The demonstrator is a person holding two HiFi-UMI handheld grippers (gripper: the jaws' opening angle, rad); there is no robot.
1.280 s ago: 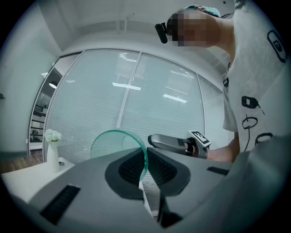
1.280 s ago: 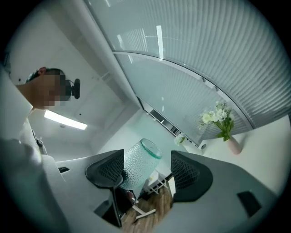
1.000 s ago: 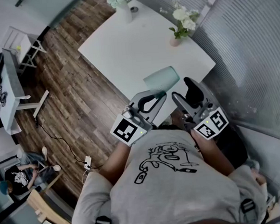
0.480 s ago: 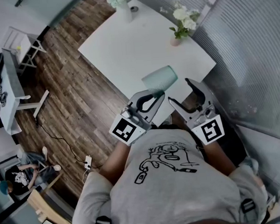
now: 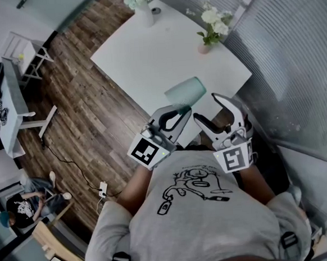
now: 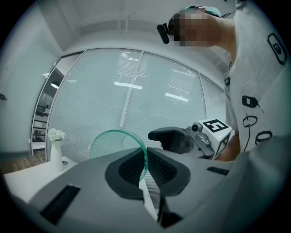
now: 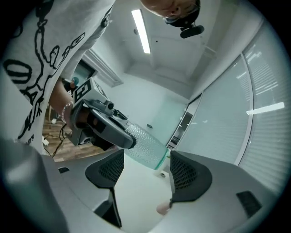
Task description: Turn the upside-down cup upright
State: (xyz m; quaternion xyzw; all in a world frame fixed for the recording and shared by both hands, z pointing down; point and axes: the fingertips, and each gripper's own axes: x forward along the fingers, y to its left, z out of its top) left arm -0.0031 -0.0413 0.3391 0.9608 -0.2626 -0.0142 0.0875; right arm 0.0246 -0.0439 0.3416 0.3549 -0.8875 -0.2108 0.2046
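White counter [image 5: 146, 55] beside a frosted glass wall, wood floor off to one side, and the person standing right at its near corner.

What's changed in the last second is that the right claw [image 5: 209, 107] has rolled over a good way. Its marker cube [image 5: 231, 158] was tilted out to the right before, and now it's swung round to sit squarely under the jaws. The whole thing has also slid a bit closer to the cup [image 5: 186, 91]. Its jaws are spread wide and touching nothing. From its own view, the cup sits just beyond the gap, lined up between the two pads.

The left claw [image 5: 177, 110] hasn't budged. It's pressed almost together, pinching the cup's thin wall, by the look of it at the rim with one pad inside and one outside. So the cup is off the counter, held in the air over the near edge, lying roughly on its side.

My read is that the flip is about half done. The right one looks to have rolled ready for a handover or a second grip to finish the turn. The cup isn't upright yet and hasn't been set down.

Writing-wise, slim pickings. Both cubes carry black-and-white square markers with no words. The shirt [image 5: 198, 209] has a black line drawing with no lettering I can read. The cup is plain, greenish and textured, with no logo I can spot.
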